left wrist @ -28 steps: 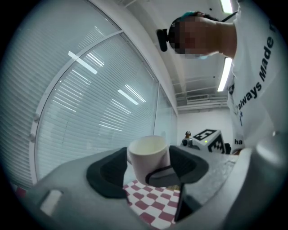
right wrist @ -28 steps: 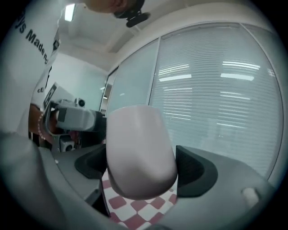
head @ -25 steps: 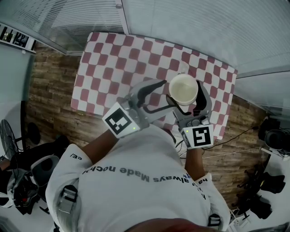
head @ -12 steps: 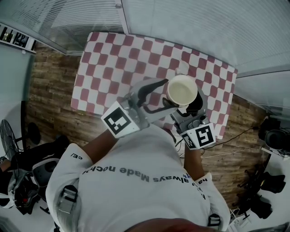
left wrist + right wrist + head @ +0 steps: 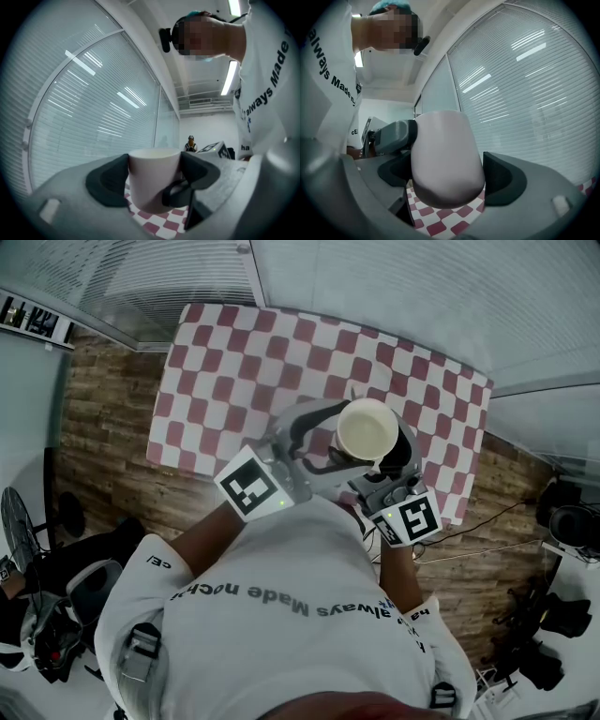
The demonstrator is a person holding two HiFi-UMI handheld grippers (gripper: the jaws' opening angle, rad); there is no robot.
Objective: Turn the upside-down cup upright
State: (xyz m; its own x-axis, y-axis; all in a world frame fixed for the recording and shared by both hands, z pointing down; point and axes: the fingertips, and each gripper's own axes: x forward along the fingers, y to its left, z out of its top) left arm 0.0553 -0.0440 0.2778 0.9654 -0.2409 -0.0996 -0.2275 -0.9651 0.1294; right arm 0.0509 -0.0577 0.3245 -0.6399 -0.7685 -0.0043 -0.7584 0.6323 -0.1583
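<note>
1. While the person stands over the table in a white printed T-shirt, the left gripper reaches in level from the left. Its jaws stand wide and have just been opening, with the cup between them. Their dark pads sit just beside its walls near the rim.
2. Held in the air, the cream, tapered cup is mouth-up, with its pale inside facing the head camera. It hangs above the near right part of the red-and-white checked tablecloth, clear of it.
3. From the right, the right gripper has its jaws closed on the cup's body, whose rounded base fills the gap between its dark pads.
</note>
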